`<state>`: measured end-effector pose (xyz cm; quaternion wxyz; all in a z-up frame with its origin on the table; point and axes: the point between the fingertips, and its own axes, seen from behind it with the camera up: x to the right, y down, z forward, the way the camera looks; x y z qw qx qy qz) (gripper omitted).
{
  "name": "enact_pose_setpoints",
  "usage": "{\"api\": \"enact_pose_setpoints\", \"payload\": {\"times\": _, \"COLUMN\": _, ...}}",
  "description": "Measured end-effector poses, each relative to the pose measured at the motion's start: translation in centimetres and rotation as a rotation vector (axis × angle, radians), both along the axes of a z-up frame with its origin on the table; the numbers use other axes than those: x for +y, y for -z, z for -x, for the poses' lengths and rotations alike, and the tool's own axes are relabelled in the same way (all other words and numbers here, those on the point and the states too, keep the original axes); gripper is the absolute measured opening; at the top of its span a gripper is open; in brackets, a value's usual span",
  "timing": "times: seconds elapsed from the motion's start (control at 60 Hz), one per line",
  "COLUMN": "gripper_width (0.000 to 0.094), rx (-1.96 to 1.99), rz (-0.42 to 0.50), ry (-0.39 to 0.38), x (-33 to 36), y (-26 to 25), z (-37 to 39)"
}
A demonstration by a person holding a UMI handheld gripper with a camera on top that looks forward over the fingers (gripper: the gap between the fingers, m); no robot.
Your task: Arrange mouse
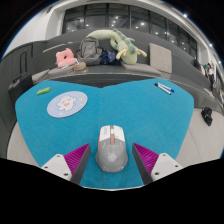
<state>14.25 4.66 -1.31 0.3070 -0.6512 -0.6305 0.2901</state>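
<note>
Gripper (112, 160) open, its fingers flanking the mouse (111, 148) with gaps, which rests near the front edge of the blue mat (150, 110), apparently ready for grasping.

No text readable — the round mat (67, 103) perhaps bears print, but nothing legible.

Teal mat (150, 115), round coaster (67, 103), plush toys (118, 45), pen (163, 88)
</note>
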Motion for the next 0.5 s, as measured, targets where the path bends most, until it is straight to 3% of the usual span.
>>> {"api": "enact_pose_setpoints", "payload": {"times": 0.317, "gripper_width": 0.0862, "rx": -0.011, "rz": 0.013, "ry": -0.001, "x": 0.4, "y": 1.3, "z": 3.1}}
{"api": "enact_pose_setpoints", "payload": {"times": 0.383, "gripper_width": 0.0453, "rx": -0.011, "rz": 0.018, "ry": -0.013, "x": 0.1, "y": 1.3, "z": 3.1}}
{"api": "enact_pose_setpoints", "payload": {"times": 0.5, "gripper_width": 0.0404, "rx": -0.023, "rz": 0.007, "ry": -0.016, "x": 0.0, "y": 1.0, "z": 3.2}}
